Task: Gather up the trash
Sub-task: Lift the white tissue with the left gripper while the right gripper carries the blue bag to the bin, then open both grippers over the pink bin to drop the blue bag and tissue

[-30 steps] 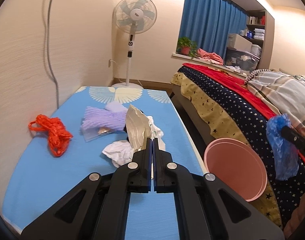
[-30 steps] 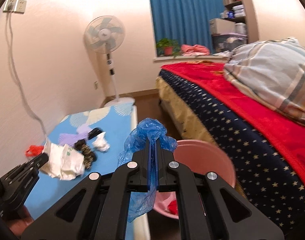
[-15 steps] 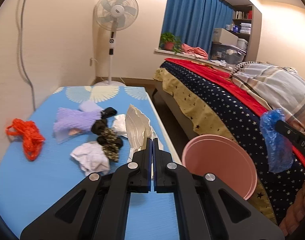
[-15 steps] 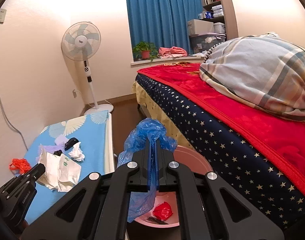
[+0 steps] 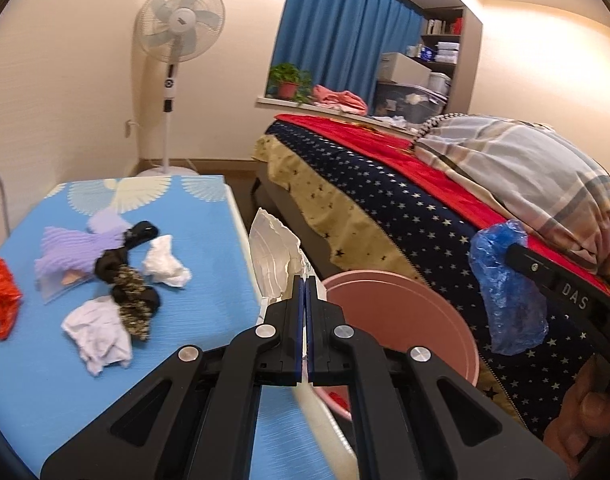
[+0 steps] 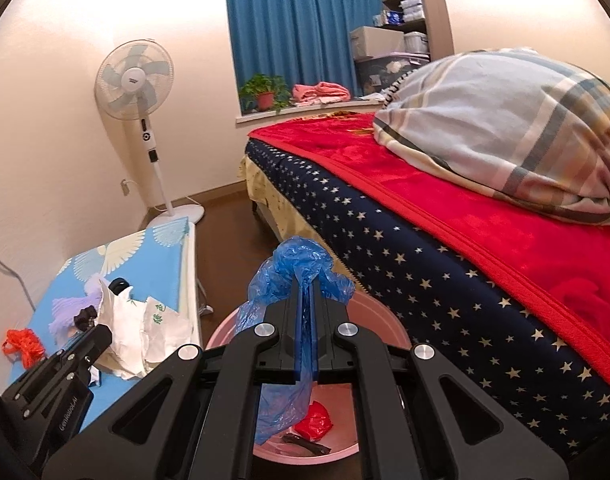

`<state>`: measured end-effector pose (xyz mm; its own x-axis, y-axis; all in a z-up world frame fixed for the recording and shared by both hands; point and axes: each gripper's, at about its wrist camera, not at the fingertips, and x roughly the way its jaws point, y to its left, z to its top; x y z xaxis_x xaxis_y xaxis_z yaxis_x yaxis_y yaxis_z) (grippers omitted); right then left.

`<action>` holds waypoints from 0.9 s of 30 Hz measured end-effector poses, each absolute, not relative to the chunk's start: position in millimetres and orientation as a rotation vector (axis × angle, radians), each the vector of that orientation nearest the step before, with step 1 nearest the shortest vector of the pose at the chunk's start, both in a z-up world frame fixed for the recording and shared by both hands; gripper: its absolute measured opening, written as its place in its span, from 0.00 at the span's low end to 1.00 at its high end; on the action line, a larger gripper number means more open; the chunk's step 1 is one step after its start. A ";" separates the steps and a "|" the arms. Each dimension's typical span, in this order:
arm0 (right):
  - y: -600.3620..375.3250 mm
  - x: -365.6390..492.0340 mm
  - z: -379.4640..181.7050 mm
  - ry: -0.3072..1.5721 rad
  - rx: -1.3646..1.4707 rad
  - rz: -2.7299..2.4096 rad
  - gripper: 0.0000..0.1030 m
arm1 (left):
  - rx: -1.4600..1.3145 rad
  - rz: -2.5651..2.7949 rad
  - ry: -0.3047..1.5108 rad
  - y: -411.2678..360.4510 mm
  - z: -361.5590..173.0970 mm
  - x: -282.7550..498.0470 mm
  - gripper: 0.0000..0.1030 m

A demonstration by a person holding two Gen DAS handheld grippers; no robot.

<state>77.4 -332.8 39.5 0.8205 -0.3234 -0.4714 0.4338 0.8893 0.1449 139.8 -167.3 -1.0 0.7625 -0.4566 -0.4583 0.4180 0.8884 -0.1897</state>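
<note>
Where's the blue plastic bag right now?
Clamped in the right gripper, the blue plastic bag hangs over the pink bin beside the bed.

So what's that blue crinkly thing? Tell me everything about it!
It's a blue plastic bag, thin, see-through and very crumpled. The right gripper is shut on its middle, so one bunch puffs up past the fingertips and a longer tail hangs down below them. It dangles in the air above the pink bucket, beside the bed with the starry cover. Only the gripper touches it. The left wrist view shows it too, hanging loose.
</note>
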 end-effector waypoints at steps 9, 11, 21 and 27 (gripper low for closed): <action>-342.7 85.7 28.4 0.482 0.275 -0.434 0.03 | -0.069 -0.550 0.533 -189.0 -10.0 146.9 0.01; -343.7 87.5 27.6 0.482 0.276 -0.437 0.03 | -0.068 -0.560 0.534 -190.9 -10.5 148.4 0.01; -356.7 99.7 12.9 0.547 0.323 -0.459 0.12 | -0.055 -0.633 0.591 -210.1 -23.8 156.6 0.02; -360.3 100.1 9.6 0.552 0.349 -0.492 0.41 | -0.098 -0.626 0.662 -198.6 -38.6 167.4 0.04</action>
<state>100.1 -360.3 9.6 0.7411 -0.3482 -0.5740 0.5305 0.8278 0.1827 167.4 -198.6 -38.6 0.6134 -0.5720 -0.5446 0.5112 0.8132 -0.2782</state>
